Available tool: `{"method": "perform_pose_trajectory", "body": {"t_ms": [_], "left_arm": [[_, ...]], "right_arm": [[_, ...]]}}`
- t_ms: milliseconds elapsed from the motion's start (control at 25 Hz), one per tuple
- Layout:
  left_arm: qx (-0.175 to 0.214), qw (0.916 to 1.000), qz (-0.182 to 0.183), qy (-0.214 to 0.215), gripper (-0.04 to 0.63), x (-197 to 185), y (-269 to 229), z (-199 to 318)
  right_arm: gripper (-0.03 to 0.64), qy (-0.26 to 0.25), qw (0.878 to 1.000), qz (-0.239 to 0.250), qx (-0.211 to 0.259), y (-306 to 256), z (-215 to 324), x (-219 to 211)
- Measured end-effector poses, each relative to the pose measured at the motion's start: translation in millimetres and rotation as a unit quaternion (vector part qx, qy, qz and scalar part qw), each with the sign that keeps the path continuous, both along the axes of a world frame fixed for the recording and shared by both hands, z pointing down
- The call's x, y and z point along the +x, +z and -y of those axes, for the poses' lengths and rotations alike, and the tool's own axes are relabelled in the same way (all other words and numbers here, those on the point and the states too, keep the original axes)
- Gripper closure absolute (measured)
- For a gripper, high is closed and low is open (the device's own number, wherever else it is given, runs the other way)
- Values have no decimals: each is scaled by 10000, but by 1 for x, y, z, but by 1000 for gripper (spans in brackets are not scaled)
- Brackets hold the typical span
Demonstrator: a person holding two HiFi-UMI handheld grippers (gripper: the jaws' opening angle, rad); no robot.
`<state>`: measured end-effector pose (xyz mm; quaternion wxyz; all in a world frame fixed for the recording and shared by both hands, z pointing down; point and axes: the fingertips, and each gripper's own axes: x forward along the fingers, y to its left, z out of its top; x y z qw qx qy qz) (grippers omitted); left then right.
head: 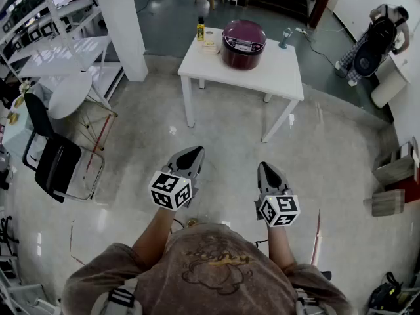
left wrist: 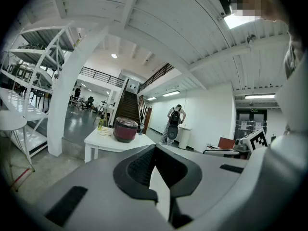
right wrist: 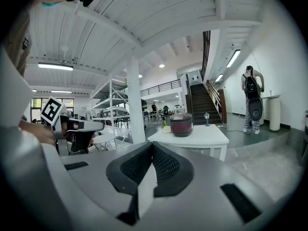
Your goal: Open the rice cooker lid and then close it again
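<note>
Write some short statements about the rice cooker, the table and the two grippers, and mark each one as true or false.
1. The rice cooker stands closed on the white table. True.
2. The right gripper grips the rice cooker. False: its jaws are together and empty, well away from the table.
3. A yellow bottle stands on the table beside the cooker. True.
4. The left gripper has its jaws wide apart. False: they are together, with nothing between them.
5. A black chair stands on the table. False: it stands on the floor, at the left of the head view.
</note>
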<state>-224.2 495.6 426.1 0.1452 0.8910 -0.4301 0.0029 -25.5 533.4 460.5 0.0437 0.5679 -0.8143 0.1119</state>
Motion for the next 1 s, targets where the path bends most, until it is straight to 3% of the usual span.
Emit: {"method": "perform_pose_trajectory", "body": {"t_ms": [360,1000], "left_arm": [[140,9999,30,-27,574,-8,-7,14],[58,9986,-185,496,574,-30,-1,23]], "right_arm": [[615,145,9997,-90,175,-10,10,0],[614,673,9977,105,50,10,-10,-30]]}}
